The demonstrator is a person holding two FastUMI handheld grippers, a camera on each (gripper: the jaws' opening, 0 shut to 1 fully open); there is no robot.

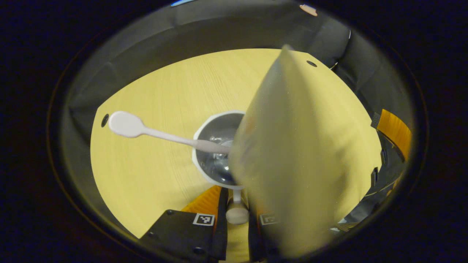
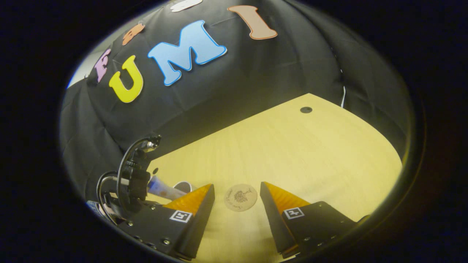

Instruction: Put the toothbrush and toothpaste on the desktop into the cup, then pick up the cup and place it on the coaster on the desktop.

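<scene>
In the left gripper view I look down into a white cup (image 1: 204, 124) with a shiny inside. A white toothbrush (image 1: 146, 130) leans out of it to the left. A pale toothpaste tube (image 1: 299, 153) stands in it, blurred and very close on the right. My left gripper (image 1: 237, 219) is shut on the cup's handle (image 1: 237, 213) at its near side. In the right gripper view my right gripper (image 2: 236, 204) stands open above the table, with the round wooden coaster (image 2: 240, 197) lying ahead between its fingers. At that view's left are the left gripper (image 2: 133, 182), the tube (image 2: 161, 189) and the cup rim (image 2: 182, 186).
The light wooden desktop (image 2: 310, 153) has small dark holes near its corners (image 2: 306, 109). Black cloth walls close it in at the back and sides. Part of the right gripper (image 1: 395, 131) shows at the right edge of the left gripper view.
</scene>
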